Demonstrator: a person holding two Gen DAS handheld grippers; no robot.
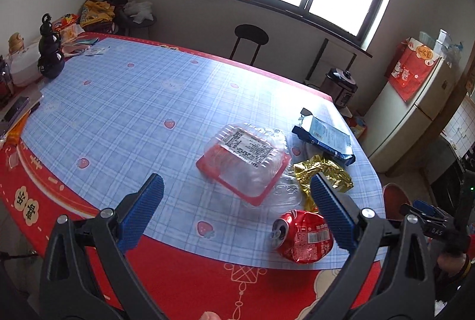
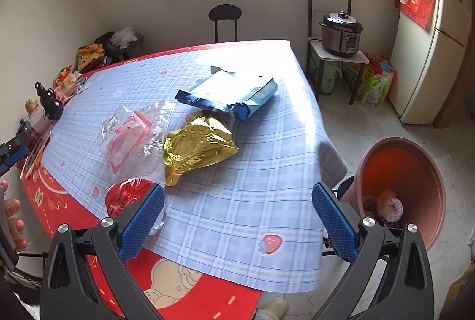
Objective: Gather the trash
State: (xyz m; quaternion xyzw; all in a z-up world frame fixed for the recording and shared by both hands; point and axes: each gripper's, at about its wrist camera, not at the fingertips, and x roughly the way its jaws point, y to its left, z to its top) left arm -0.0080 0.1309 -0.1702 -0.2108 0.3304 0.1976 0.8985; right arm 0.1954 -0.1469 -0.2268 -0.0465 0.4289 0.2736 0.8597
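On the blue plaid tablecloth [image 1: 124,100] lie a crushed red can [image 1: 302,237], a clear plastic clamshell box with a red rim [image 1: 246,160], a crumpled gold foil bag [image 1: 323,174] and a blue-and-white packet [image 1: 325,139]. My left gripper [image 1: 237,201] is open and empty, hovering above the table's front edge, short of the box and can. My right gripper [image 2: 237,207] is open and empty over the table's near corner; the can [image 2: 124,195] sits by its left finger. The gold bag [image 2: 196,148], box [image 2: 124,136] and packet [image 2: 231,94] lie beyond. A pink bin [image 2: 415,171] holding some scraps stands right of the table.
A black gourd-shaped bottle [image 1: 50,53] and clutter sit at the table's far left. A black chair [image 1: 251,38] stands behind the table. A pressure cooker [image 2: 341,35] rests on a small stand, and a fridge [image 2: 430,47] stands at the right wall.
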